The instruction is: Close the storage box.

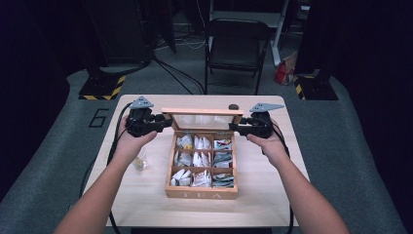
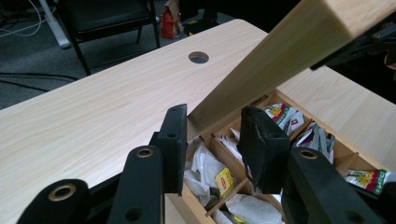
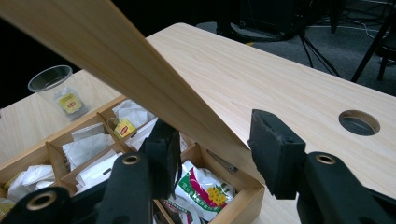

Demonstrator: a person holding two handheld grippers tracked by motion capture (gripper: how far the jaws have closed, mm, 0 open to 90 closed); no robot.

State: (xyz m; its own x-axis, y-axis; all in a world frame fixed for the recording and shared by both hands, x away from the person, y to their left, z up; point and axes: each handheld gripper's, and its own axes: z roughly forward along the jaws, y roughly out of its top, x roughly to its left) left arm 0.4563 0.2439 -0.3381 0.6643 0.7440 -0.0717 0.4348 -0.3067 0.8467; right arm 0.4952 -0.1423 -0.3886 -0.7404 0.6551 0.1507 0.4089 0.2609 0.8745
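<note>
A wooden tea box (image 1: 202, 192) stands mid-table with its glass-paned lid (image 1: 202, 112) raised upright at the back. Several compartments hold tea bags (image 1: 199, 161). My left gripper (image 1: 168, 122) reaches in from the left at the lid's left end. In the left gripper view its jaws (image 2: 212, 135) straddle the lid (image 2: 280, 60), with a gap at the right pad, so it is open. My right gripper (image 1: 234, 126) is at the lid's right end. In the right gripper view it (image 3: 215, 144) is open around the lid (image 3: 116, 60), its right pad (image 3: 275, 154) clear of the wood.
A clear plastic cup (image 1: 140, 161) with a tea bag inside stands left of the box, under my left forearm; it is also in the right gripper view (image 3: 58, 91). A cable hole (image 1: 234, 107) sits behind the lid. A black folding chair (image 1: 237, 48) stands beyond the table (image 1: 146, 204).
</note>
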